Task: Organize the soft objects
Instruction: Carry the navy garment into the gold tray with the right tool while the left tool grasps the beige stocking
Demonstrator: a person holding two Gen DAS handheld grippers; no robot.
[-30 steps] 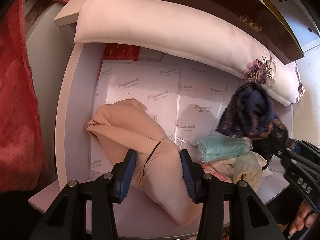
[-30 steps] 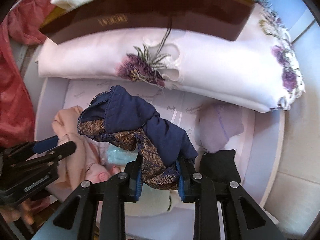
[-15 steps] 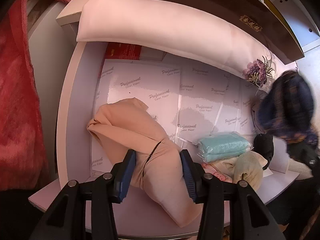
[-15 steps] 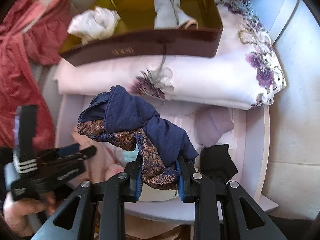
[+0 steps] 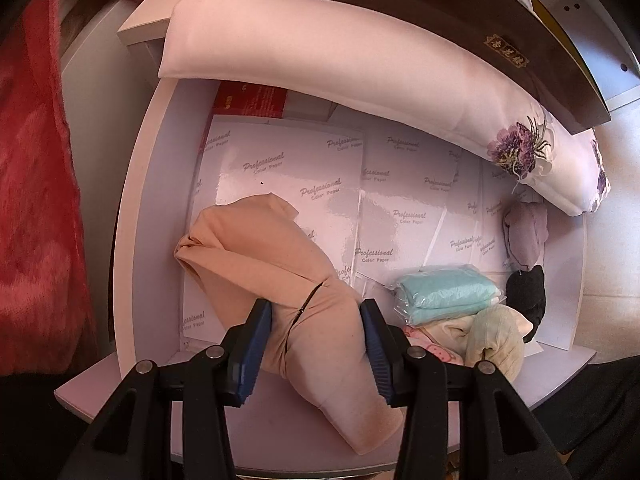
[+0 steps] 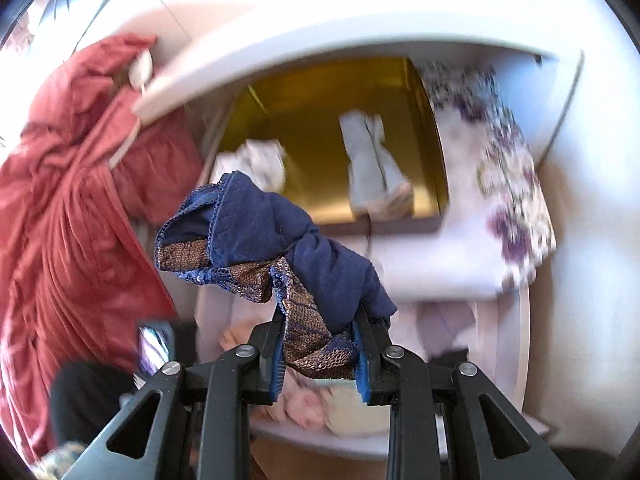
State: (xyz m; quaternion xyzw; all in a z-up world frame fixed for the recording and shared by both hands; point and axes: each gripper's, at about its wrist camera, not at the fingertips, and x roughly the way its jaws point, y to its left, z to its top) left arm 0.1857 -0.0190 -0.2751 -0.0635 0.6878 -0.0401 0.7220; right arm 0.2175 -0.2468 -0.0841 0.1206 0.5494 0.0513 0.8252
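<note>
My left gripper (image 5: 316,344) is shut on a beige stocking bundle (image 5: 280,264) that lies on the white drawer's paper-lined floor (image 5: 400,184). My right gripper (image 6: 318,356) is shut on a navy and gold lace garment (image 6: 276,240), held high above the drawer, level with a gold-lined brown box (image 6: 328,120). The box holds a white crumpled cloth (image 6: 260,160) and a pale folded piece (image 6: 372,160). The box's brown side (image 5: 440,20) shows in the left wrist view.
A floral pillow (image 5: 360,64) lies under the box. In the drawer sit a bagged teal cloth (image 5: 444,292), cream socks (image 5: 492,340), a pink printed piece (image 5: 428,346), a black item (image 5: 528,296) and a lilac piece (image 5: 524,236). A red garment (image 6: 72,200) hangs at left.
My right gripper has lifted the navy garment up and out of the left wrist view, from over the drawer to the height of the gold box. My left gripper has stayed put.
</note>
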